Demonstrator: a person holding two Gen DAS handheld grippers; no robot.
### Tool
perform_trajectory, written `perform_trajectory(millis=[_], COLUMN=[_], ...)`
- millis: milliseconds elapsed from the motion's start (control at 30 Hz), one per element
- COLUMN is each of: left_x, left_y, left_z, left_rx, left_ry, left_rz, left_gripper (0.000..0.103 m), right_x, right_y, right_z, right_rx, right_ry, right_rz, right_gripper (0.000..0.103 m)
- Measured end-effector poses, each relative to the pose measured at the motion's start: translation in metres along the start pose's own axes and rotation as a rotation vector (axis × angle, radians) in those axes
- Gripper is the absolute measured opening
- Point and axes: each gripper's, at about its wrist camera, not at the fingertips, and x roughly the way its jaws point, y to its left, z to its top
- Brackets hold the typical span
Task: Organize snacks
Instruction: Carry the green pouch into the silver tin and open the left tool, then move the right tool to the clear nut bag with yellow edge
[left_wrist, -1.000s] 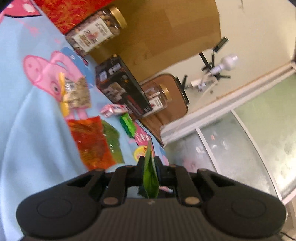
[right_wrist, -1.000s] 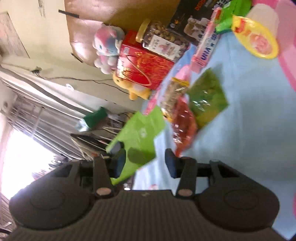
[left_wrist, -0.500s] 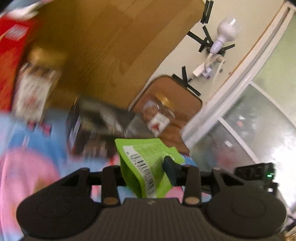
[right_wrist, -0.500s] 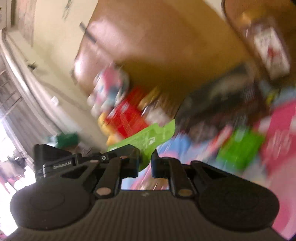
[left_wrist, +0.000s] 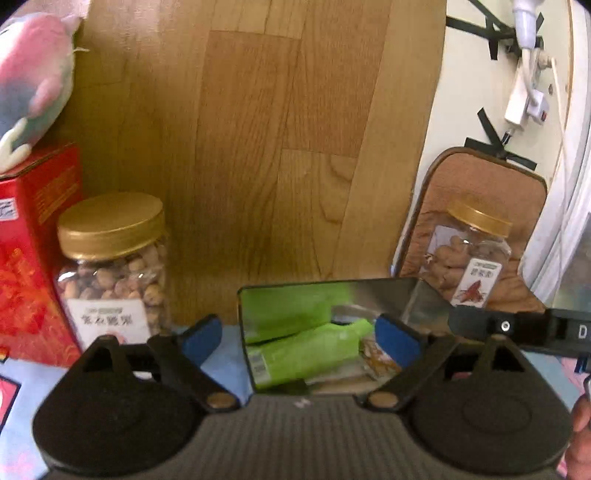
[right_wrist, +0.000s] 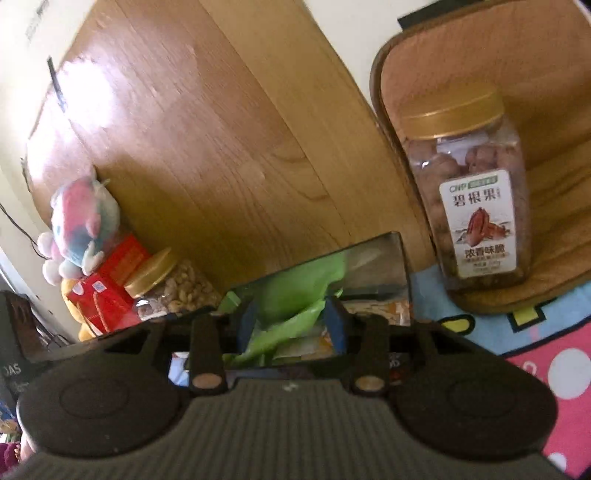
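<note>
1. Overall view: a second ago both cameras looked out over the blue cloth (left_wrist: 221, 363) and the snacks spread on it. Both now face the wooden board (left_wrist: 258, 147) at the back, with the open box (left_wrist: 325, 285) directly ahead. I read this as the carry being finished and the drop-off being under way.
2. Box: it stands on the cloth between the peanut jar (left_wrist: 110, 258) and the pecan jar (left_wrist: 469, 266). Its shiny inner wall mirrors the contents, so I count packets with care.
3. Green packet (left_wrist: 306, 350): a second ago it was pinched upright in the left gripper. It now lies tilted inside the box, on top of other wrapped snacks.
4. Left gripper (left_wrist: 299, 338): the jaws are opening and stand spread wide. Nothing is clamped; the packet sits below and beyond the blue pads (left_wrist: 201, 338), apart from them.
5. Right gripper (right_wrist: 291, 325): the jaws are opening from a near-closed pinch half a second ago. The packet's upper edge shows in the gap between them, and I judge that the pads no longer press on it.
6. Task meaning: this packet counts as stowed. More loose snacks on the cloth probably remain to be sorted, though neither view shows them now.
</note>
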Motion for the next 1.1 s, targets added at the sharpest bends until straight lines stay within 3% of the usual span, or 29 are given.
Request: perform_trajectory(millis=[133, 267, 400, 567, 667, 833, 1100], left_x=[-0.054, -0.107, -0.133, -0.151, -0.164, -0.186, -0.198], left_y=[0.012, 0.017, 0.029, 0.037, 0.043, 0.061, 0.089], left_z=[-0.019, -0.068, -0.118, -0.157, -0.167, -0.182, -0.189], left_rx=[-0.057, -0.066, -0.091, -0.13, -0.143, -0.207, -0.262], left_ry=[-0.095, -0.139, -0.105, -0.078, -0.086, -0.089, -0.09], left_rz=[-0.067, -0.067, -0.015, 0.011, 0.028, 0.046, 0.115], left_gripper=[0.092, 0.093, 0.092, 0.092, 0.09, 0.09, 0.09], right_x=[-0.03, -0.068, -0.102, -0.131, -0.133, -0.132, -0.09], right_y=[0.009, 0.03, 0.046, 0.05, 0.051, 0.057, 0.105], right_z=[-0.019, -0.063, -0.119, -0.17, -0.18, -0.186, -0.173], right_rx=[0.0, -0.104, -0.228, -0.23, -0.23, -0.218, -0.383], right_ry=[-0.005, -0.018, -0.029, -0.019, 0.009, 0.062, 0.12], right_rz=[0.08, 0.121, 0.082, -0.013, -0.054, -0.004, 0.103], right_gripper=[0.045, 0.045, 0.045, 0.045, 0.045, 0.045, 0.047])
